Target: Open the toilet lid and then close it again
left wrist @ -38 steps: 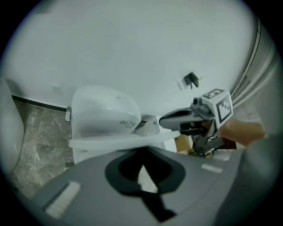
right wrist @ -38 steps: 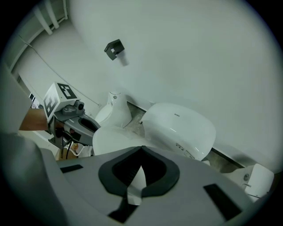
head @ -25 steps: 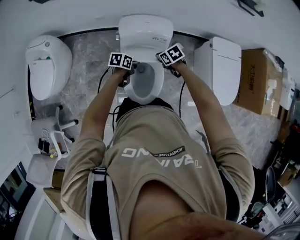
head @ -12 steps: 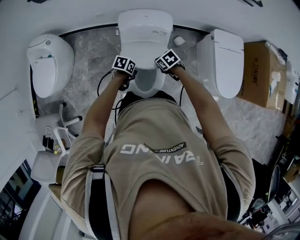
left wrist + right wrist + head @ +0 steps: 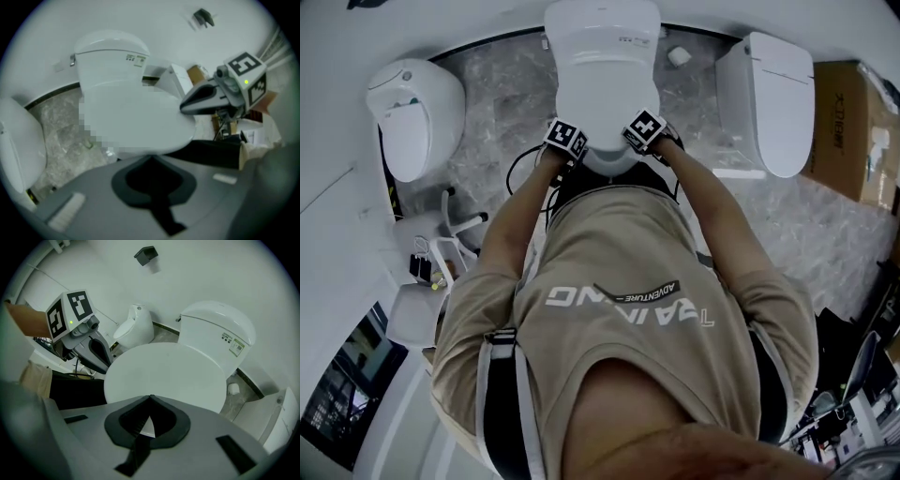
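The white toilet lid [image 5: 607, 98] lies down over the bowl, in front of the tank [image 5: 602, 23]. Both grippers sit at the lid's front edge, side by side. My left gripper [image 5: 581, 157] is shut, its tips right at the rim of the lid [image 5: 159, 126], with nothing between them. My right gripper [image 5: 628, 153] also has its jaws together, tips resting over the lid [image 5: 164, 376]. The left gripper view shows the right gripper [image 5: 183, 107] lying on the lid's top. The right gripper view shows the left gripper [image 5: 104, 367] at the lid's left edge.
A second white toilet [image 5: 412, 112] stands to the left and a third [image 5: 773, 103] to the right on the marble floor. A cardboard box [image 5: 853, 122] is at the far right. A white rack [image 5: 441, 253] stands at the left, a paper roll [image 5: 679, 56] by the wall.
The lid has swung down from upright and now covers the bowl, whose opening no longer shows. Both grippers came down and toward the person along with it.
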Demonstrator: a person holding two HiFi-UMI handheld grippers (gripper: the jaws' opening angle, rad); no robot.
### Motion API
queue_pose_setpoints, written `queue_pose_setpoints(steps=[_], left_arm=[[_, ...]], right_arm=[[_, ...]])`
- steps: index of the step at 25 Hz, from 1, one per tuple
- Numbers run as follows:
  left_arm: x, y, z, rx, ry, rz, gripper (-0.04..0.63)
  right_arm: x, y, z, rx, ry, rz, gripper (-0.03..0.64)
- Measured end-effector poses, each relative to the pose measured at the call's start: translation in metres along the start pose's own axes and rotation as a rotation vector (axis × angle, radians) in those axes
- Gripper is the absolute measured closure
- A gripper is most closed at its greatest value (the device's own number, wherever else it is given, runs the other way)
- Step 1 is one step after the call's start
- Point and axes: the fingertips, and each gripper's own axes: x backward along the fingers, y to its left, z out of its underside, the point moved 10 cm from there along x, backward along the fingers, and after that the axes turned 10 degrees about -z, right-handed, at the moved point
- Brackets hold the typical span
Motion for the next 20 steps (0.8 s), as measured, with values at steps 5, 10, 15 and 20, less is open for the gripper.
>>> queue_pose_setpoints(steps=[5,10,15,20], left_arm=[[0.003,0.014,0.003,-0.021,0.022,-0.053,0.592],[0.004,0.028,-0.011,0.022,-0.016,-0.077,0.592],[-0.018,0.025,-0.017,0.015,-0.003,-0.135,0.592],[-0.043,0.018,-0.012,0.019,0.024,-0.175,0.592]], right_arm=[[-0.019,-0.001,0.017,-0.047,-0.003,-0.035,0.607],[-0.035,-0.006,0.020,-0.072,0.050,0.005,0.607],[-0.052,-0.005,0.029,-0.155,0.035,-0.038,0.607],[-0.067,-0.006,0.041,-0.231,0.000,-0.051,0.606]])
